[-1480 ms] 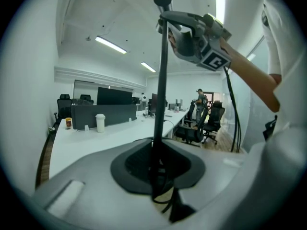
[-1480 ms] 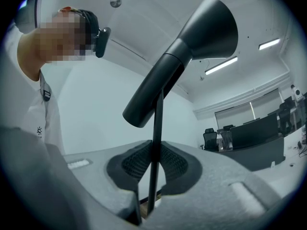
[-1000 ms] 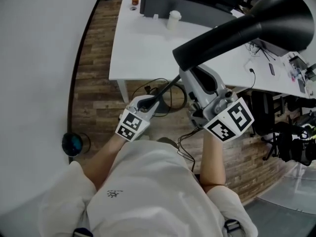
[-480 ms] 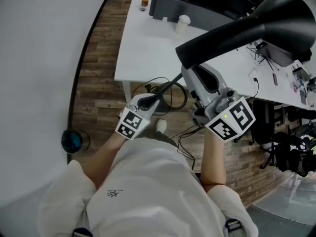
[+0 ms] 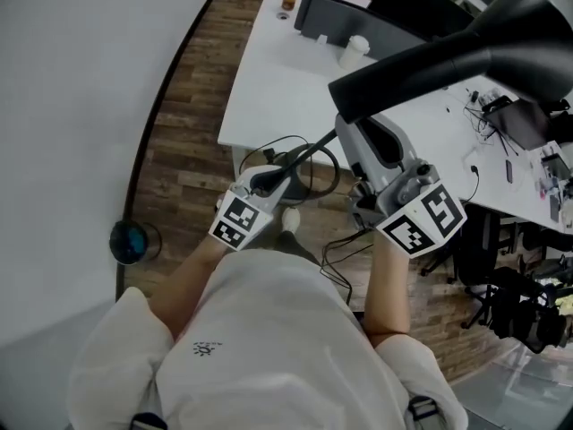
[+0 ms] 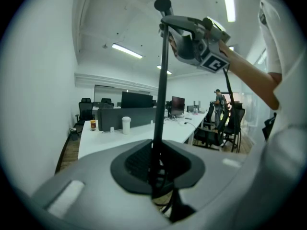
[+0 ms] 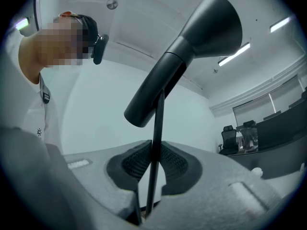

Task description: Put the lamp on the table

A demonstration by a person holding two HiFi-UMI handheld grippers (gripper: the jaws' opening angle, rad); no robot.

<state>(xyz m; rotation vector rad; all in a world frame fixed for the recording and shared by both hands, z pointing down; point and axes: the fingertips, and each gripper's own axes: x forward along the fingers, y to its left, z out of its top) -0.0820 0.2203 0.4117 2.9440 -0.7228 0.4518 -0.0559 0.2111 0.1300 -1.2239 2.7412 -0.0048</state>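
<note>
I hold the lamp (image 5: 403,65) in the air on the near side of the white worktop (image 5: 277,88), left tongs (image 6: 156,171) clamped low on its thin pole (image 5: 309,153) and right tongs (image 7: 151,169) clamped higher, below the shade (image 5: 519,25), so it cannot tip or swing.

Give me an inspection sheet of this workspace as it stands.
Surface: white table, ahead of the person.
Job's things: black lamp, held in the air, not on the table.
Clutter: white cup, orange-lidded jar, dark divider along the far edge.
Grippers: left gripper and right gripper, jaws each closed on the lamp's thin pole.
Cables: black cable looped over the floor by the table; more wires at the table's right end.
Surroundings: wood floor, white wall, office chair.
</note>
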